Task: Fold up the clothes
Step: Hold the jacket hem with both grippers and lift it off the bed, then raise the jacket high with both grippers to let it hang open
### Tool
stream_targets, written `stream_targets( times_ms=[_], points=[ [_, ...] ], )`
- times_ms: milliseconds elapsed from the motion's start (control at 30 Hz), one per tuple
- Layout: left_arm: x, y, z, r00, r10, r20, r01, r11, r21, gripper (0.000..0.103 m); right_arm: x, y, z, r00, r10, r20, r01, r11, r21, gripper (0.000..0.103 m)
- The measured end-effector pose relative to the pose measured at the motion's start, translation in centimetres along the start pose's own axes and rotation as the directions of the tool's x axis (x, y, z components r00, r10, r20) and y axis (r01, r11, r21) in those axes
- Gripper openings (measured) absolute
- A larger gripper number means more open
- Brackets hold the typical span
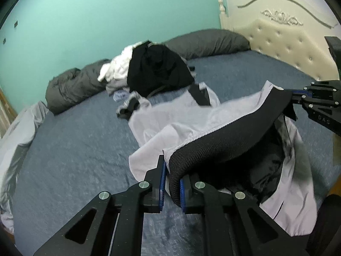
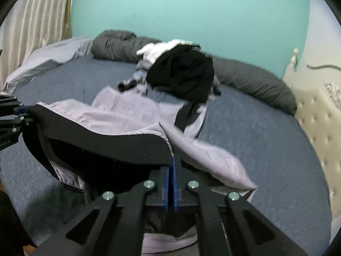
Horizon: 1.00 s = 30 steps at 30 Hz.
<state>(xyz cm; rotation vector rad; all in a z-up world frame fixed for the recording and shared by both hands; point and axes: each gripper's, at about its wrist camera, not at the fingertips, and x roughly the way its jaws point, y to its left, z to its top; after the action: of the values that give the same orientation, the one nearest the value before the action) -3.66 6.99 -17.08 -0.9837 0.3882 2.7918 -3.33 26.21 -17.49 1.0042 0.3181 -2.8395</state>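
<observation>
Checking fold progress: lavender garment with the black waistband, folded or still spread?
Not folded: lavender garment hangs loosely onto the bed, black waistband stretched between left hand-held gripper and right hand-held gripper.

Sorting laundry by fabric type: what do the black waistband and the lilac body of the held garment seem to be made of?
The black waistband looks like ribbed elastic knit, matte: fine ridges run across it. The lilac body looks like thin, smooth woven fabric, possibly synthetic, with a slight sheen and soft creases. The exact fibre cannot be told.
</observation>
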Motion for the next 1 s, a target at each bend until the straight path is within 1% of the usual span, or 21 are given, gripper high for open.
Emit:
stream_targets(
  times_ms=[133, 200, 300, 400, 533, 700, 767, 867, 1000],
  points=[
    [-3.5, 1.4, 4.0, 0.998, 0.005, 0.069, -0.004, 1.000, -0.016, 0.009, -3.9, -1.1, 4.1, 0.996, -0.017, 0.087, 0.016, 1.000, 0.011, 0.002],
    [-5.6, 2.0, 6.4, 0.994, 0.021, 0.109, -0.020, 1.000, -0.011, 0.009, -6.1, -1.6, 6.4, 0.991, -0.029, 0.132, 0.028, 1.000, 0.010, 0.002],
    [-8.7, 2.9, 10.0, 0.986, 0.044, 0.163, -0.045, 0.999, 0.000, 0.009, -9.9, -2.6, 10.3, 0.978, -0.043, 0.205, 0.041, 0.999, 0.015, 0.002],
    [-12.6, 3.8, 13.9, 0.973, 0.064, 0.224, -0.068, 0.998, 0.012, 0.009, -13.5, -3.4, 13.6, 0.963, -0.056, 0.264, 0.053, 0.998, 0.020, 0.002],
    [-17.2, 4.8, 18.1, 0.953, 0.086, 0.290, -0.097, 0.995, 0.021, 0.008, -18.2, -4.2, 17.4, 0.939, -0.073, 0.337, 0.070, 0.997, 0.021, 0.002],
    [-23.3, 5.8, 23.2, 0.926, 0.116, 0.358, -0.137, 0.990, 0.035, 0.008, -24.0, -5.2, 22.2, 0.901, -0.092, 0.424, 0.091, 0.996, 0.024, 0.002],
    [-25.3, 6.2, 24.7, 0.917, 0.125, 0.379, -0.149, 0.988, 0.036, 0.008, -26.3, -5.5, 24.0, 0.884, -0.099, 0.456, 0.099, 0.995, 0.024, 0.002],
    [-28.1, 6.8, 26.7, 0.903, 0.137, 0.406, -0.164, 0.986, 0.032, 0.008, -28.8, -5.4, 25.5, 0.867, -0.099, 0.489, 0.108, 0.994, 0.010, 0.002],
    [-31.3, 7.7, 28.3, 0.887, 0.152, 0.436, -0.180, 0.983, 0.022, 0.007, -32.2, -5.1, 27.6, 0.841, -0.099, 0.532, 0.121, 0.993, -0.007, 0.002]
  ],
)
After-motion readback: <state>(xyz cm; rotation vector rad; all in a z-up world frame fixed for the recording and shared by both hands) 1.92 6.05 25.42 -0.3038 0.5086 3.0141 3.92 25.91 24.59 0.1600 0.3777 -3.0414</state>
